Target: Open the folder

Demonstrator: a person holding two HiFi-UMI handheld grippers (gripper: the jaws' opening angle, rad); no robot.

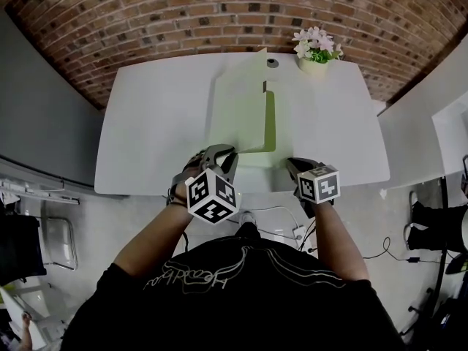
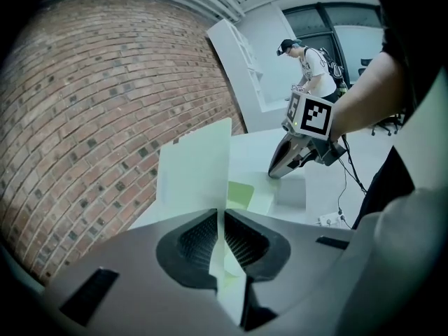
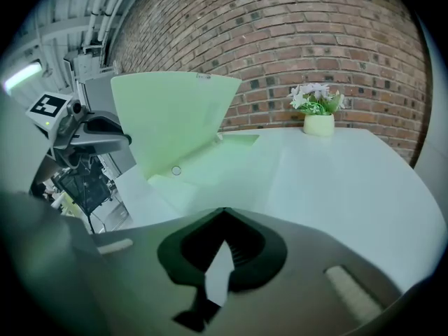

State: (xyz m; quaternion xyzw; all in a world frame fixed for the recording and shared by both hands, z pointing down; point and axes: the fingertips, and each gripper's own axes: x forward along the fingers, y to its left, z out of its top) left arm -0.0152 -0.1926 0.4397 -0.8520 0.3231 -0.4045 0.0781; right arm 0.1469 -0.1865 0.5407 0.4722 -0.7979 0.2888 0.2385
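Note:
A pale green folder lies on the white table [image 1: 157,123], and its front cover [image 1: 238,112] is raised off the brighter green inside [image 1: 270,123]. My left gripper [image 1: 219,156] is shut on the cover's near edge. In the left gripper view the thin sheet [image 2: 196,170] runs between the pads of the left gripper [image 2: 221,215]. The right gripper [image 1: 294,168] is shut with nothing in it, its tips low at the table's near edge just right of the folder. From the right gripper [image 3: 224,212] the cover [image 3: 171,121] stands steeply, with the left gripper [image 3: 119,140] beside it.
A small pot of pink and white flowers [image 1: 316,53] stands at the table's far right, with a small round grey object [image 1: 272,63] next to it. A brick wall runs behind the table. Cables and a power strip [image 1: 298,232] lie on the floor below.

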